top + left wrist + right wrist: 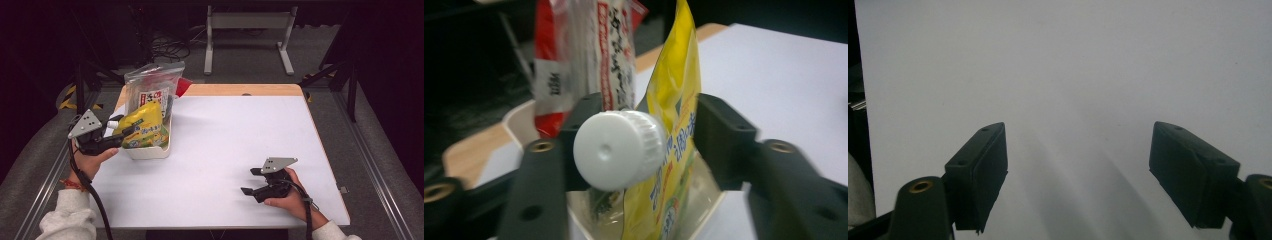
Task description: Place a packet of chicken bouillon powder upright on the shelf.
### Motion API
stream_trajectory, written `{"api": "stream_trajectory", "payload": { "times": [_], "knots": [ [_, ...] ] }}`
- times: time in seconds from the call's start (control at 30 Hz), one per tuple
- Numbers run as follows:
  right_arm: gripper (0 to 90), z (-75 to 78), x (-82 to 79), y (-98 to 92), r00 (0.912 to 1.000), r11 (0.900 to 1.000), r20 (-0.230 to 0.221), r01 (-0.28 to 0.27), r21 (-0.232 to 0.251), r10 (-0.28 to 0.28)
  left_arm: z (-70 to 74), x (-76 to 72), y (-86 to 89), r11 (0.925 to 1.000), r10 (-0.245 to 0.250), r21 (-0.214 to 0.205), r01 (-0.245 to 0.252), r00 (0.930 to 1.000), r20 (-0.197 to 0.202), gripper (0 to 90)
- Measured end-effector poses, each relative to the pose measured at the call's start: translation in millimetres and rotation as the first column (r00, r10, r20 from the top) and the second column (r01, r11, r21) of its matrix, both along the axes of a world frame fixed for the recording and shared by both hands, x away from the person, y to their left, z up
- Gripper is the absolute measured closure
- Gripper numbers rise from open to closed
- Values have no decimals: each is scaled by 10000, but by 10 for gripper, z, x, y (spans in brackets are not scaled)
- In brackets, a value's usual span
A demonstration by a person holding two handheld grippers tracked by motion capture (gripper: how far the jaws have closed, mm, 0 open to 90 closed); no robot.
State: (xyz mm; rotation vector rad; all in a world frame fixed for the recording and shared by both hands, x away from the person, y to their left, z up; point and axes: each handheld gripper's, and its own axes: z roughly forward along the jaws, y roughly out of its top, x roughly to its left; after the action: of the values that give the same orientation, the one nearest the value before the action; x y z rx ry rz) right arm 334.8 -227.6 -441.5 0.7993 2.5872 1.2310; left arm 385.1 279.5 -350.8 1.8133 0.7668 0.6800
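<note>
A yellow spouted pouch point(145, 125) stands in a white bin point(150, 151) at the table's left edge, its white screw cap point(114, 123) pointing left. My left gripper point(122, 135) is right at the cap, jaws level. In the left gripper view the cap point(616, 150) and the yellow pouch point(674, 90) sit between the spread jaws of my left gripper point(644, 135); the right pad stands clear of the pouch. My right gripper point(250, 181) rests near the table's front right, open over bare white surface, with nothing between the jaws of this gripper point(1078, 165).
A clear zip bag with a red and white packet point(152, 82) stands in the same bin behind the pouch, also seen as the packet point(574, 50) in the left gripper view. The white table top point(235, 130) stretches between the hands. A metal stand point(247, 20) is on the floor beyond.
</note>
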Motion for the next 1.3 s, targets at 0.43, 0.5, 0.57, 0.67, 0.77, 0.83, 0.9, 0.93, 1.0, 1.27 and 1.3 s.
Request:
{"api": "stream_trajectory", "payload": {
  "times": [0.43, 0.5, 0.57, 0.67, 0.77, 0.83, 0.9, 0.93, 1.0, 1.27, 1.3],
  "knots": [
    [232, 100, -26, -55, 9977, 9995, 607, 307, 68, -310, -104, -427, -19, 9914, 1261, -385, -1247, 9914, 351, 176],
    [230, 114, -31, -62, 9965, 9993, 741, 371, 46, -373, -109, -463, -25, 9917, 1238, -396, -1222, 9915, 405, 159],
    [229, 120, -34, -65, 9960, 9992, 792, 399, 43, -401, -126, -530, -38, 9924, 1155, -479, -1136, 9926, 376, 152],
    [228, 148, -49, -70, 9935, 9989, 1046, 454, -94, -442, -160, -640, -100, 9944, 1011, -335, -1001, 9945, 292, 142],
    [228, 180, -61, -79, 9903, 9984, 1283, 552, -119, -532, -199, -752, -190, 9978, 663, -74, -661, 9974, 288, 138],
    [227, 194, -70, -78, 9879, 9979, 1440, 610, -230, -571, -225, -793, -229, 9989, 471, -86, -469, 9987, 215, 138],
    [223, 209, -81, -79, 9850, 9973, 1610, 671, -306, -613, -274, -843, -285, 9997, 264, -9, -264, 9996, 94, 138],
    [222, 213, -83, -80, 9841, 9971, 1661, 695, -317, -633, -314, -869, -317, 9999, 120, 50, -120, 9999, -14, 138],
    [215, 224, -90, -84, 9811, 9962, 1811, 773, -412, -686, -388, -894, -375, 9996, -130, 263, 136, 9997, -218, 136],
    [193, 256, -121, -83, 9694, 9919, 2318, 1012, -774, -808, -572, -875, -638, 9901, -920, 993, 988, 9933, -704, 129],
    [191, 258, -128, -84, 9688, 9915, 2339, 1028, -798, -816, -589, -875, -666, 9897, -1011, 935, 1083, 9917, -790, 129]
  ]
}}
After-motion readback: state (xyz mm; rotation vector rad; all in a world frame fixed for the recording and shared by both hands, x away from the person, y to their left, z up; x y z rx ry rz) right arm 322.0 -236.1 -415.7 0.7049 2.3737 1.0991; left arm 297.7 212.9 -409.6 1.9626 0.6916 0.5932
